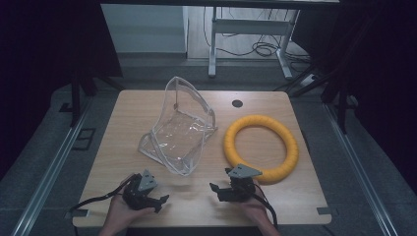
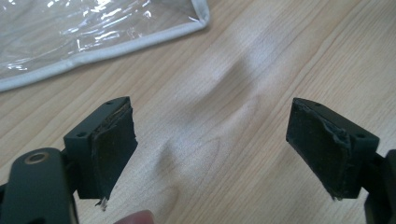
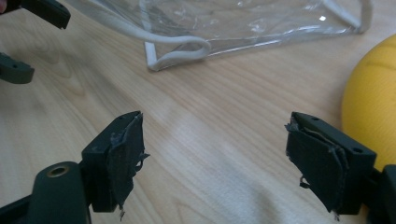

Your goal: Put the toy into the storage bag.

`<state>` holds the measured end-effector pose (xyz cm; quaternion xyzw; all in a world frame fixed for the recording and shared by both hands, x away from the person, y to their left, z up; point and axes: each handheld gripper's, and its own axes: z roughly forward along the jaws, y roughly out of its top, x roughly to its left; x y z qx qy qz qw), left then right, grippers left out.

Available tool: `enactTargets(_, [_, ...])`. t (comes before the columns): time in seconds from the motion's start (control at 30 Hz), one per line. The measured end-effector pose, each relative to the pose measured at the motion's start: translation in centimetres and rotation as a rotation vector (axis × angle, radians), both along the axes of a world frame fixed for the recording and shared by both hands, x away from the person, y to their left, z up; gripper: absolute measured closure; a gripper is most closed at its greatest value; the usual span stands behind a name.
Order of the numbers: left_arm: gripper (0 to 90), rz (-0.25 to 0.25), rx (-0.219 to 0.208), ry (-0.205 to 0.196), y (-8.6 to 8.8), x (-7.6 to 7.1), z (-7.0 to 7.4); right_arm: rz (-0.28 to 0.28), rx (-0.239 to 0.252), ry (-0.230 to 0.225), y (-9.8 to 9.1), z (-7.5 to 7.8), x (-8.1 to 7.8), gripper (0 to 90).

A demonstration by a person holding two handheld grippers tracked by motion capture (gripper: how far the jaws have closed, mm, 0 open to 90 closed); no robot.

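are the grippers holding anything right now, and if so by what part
Nothing is held. The left gripper and right gripper both stand open over bare table, short of the clear bag and the yellow ring.

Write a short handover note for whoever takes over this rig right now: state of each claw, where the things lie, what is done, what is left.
Left claw: open, holding nothing, low over the near table edge.
Right claw: open, holding nothing, just beside the yellow ring.
Clear plastic bag: mid-table, open, its back part standing up, untouched.
Yellow ring: flat on the wooden table, right of the bag, apart from it.
Done: nothing gripped or moved, judging by how things lie.
Left: probably grip the ring and the bag; the whole job remains.
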<state>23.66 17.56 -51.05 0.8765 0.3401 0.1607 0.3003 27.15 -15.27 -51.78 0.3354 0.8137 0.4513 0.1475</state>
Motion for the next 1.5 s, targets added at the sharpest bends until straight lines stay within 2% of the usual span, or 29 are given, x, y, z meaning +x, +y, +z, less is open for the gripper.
enactTargets(0.13, [15.6,0.0,-0.002,-0.002,0.0,-0.2,0.0,0.016,-0.003,0.01,0.2,0.0,-0.1,21.6])
enactTargets(0.17, [15.6,0.001,-0.006,0.0,0.0,-0.2,0.1,0.025,-0.03,-0.002,0.4,-0.1,-0.2,22.1])
enactTargets(0.27, [15.6,0.001,-0.008,-0.007,0.1,-0.3,0.2,0.036,-0.046,-0.022,0.5,0.1,-0.5,24.1])
enactTargets(0.47, [15.6,0.002,-0.002,-0.003,0.0,-0.5,0.1,0.055,-0.067,-0.001,0.3,-0.2,-0.3,26.7])
enactTargets(0.6, [15.6,0.002,-0.005,-0.001,-0.1,-0.5,0.0,0.068,-0.078,-0.008,0.2,-0.2,-0.3,26.8])
enactTargets(0.67, [15.5,0.003,-0.006,-0.001,0.0,-0.5,0.0,0.071,-0.061,-0.003,0.1,-0.1,-0.4,27.0])
enactTargets(0.73, [15.5,0.008,-0.01,-0.001,0.0,-0.6,0.2,0.084,-0.016,0.025,0.0,0.0,-0.5,27.1])
enactTargets(0.83, [15.5,0.011,-0.013,-0.004,0.1,-0.6,0.3,0.087,-0.022,0.02,0.0,0.0,-0.6,27.2])
enactTargets(0.97, [15.5,0.01,-0.011,-0.004,0.1,-0.6,0.4,0.093,-0.003,0.029,-0.2,0.2,-0.5,28.8])
enactTargets(1.2, [15.5,0.013,-0.012,-0.003,0.2,-0.5,0.5,0.098,-0.039,-0.002,-0.9,1.1,-0.3,31.0])
enactTargets(1.27, [15.5,0.009,-0.018,-0.002,0.2,-0.6,0.6,0.103,-0.066,-0.013,-1.5,1.9,-0.2,31.7])
enactTargets(1.37, [15.5,0.01,-0.021,-0.002,0.2,-0.6,0.6,0.142,-0.041,0.013,-1.9,2.6,0.1,31.4])
enactTargets(1.5, [15.5,0.01,-0.024,-0.001,0.2,-0.6,0.6,0.162,-0.054,-0.004,-2.3,3.7,0.3,31.2])
